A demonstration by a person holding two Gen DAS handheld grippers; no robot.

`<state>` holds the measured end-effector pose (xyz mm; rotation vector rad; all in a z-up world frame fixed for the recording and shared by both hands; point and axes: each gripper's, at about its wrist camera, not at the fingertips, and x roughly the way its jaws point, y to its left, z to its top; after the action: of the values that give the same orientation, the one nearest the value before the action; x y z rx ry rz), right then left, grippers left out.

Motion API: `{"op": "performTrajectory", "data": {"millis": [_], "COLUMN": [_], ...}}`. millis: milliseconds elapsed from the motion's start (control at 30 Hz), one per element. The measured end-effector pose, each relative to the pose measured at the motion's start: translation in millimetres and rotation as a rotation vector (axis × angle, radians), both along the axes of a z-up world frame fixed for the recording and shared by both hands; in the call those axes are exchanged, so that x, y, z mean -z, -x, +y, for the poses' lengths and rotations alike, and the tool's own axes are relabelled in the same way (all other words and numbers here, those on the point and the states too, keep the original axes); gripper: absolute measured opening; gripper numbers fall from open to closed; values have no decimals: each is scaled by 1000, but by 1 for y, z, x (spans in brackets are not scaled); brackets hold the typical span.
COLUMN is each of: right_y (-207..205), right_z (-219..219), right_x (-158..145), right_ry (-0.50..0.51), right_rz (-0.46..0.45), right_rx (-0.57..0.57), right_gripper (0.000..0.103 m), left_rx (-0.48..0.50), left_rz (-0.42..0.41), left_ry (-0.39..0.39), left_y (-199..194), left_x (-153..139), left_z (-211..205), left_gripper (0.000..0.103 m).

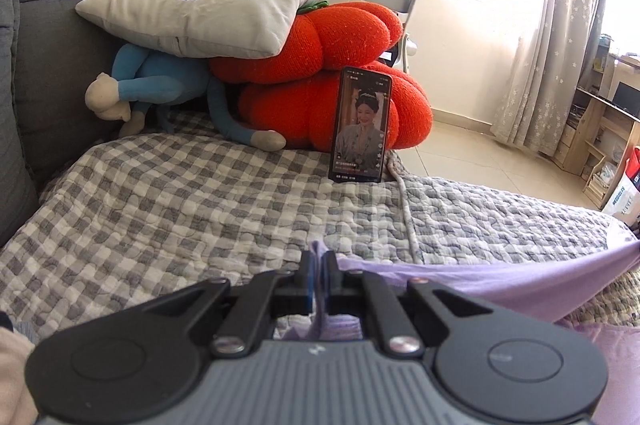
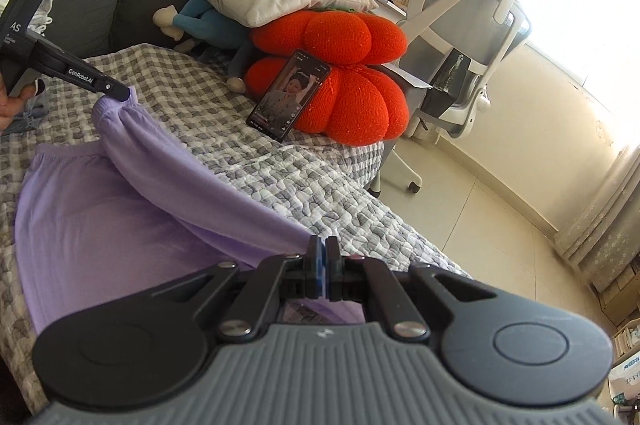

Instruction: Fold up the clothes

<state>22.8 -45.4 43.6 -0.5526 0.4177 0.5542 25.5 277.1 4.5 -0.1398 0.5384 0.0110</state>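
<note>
A lilac garment (image 2: 100,221) with an elastic waistband lies on the checked quilt (image 2: 200,97). One edge of it is lifted and stretched between both grippers. My left gripper (image 1: 319,257) is shut on the waistband corner; it also shows in the right wrist view (image 2: 120,92) at the left. My right gripper (image 2: 323,244) is shut on the other end of the lifted edge, near the quilt's front. The stretched lilac cloth (image 1: 500,281) runs off to the right in the left wrist view.
A phone (image 1: 360,125) leans upright against stacked orange pumpkin cushions (image 1: 320,65). A white pillow (image 1: 200,9) and a blue plush toy (image 1: 160,85) lie against the grey sofa back (image 1: 52,25). A white office chair (image 2: 472,37) stands beyond the sofa's edge on the tiled floor.
</note>
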Motion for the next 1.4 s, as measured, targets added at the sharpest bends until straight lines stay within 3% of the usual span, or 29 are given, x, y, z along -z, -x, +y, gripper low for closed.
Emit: {"op": "performTrajectory", "data": {"millis": [300,700,833,900,1067,1100,1133,1167,1233,1400], "right_y": [42,50,51,52,45,43,41,40,37,24], "right_z": [2,6,6,7,11,14,18,23,34,62], "right_x": [13,39,42,39,35,34,33,32,31,34], "right_ry": [33,4,-5,-18,-58,-63,-68,-72,-77,-88], "right_rz": [97,365,397,399,413,413,410,407,404,413], "right_rx": [-87,-149,-151,-155,-169,-174,-180,-191,-215,-266], "right_gripper": [2,0,4,11,17,25,34,36,36,36], "left_rx": [-45,-117,-142,-155,-165,-162,-158,-155,-148,-144], "left_rz": [24,84,93,93,86,89,92,95,101,135], "left_ry": [5,47,101,142,324,361,399,436,511,660], "left_y": [36,67,76,80,92,92,93,94,96,97], "left_x": [18,46,44,40,34,34,35,35,36,43], "left_z": [4,13,19,23,37,38,39,40,43,44], "left_gripper": [4,6,8,9,14,16,21,24,40,52]}}
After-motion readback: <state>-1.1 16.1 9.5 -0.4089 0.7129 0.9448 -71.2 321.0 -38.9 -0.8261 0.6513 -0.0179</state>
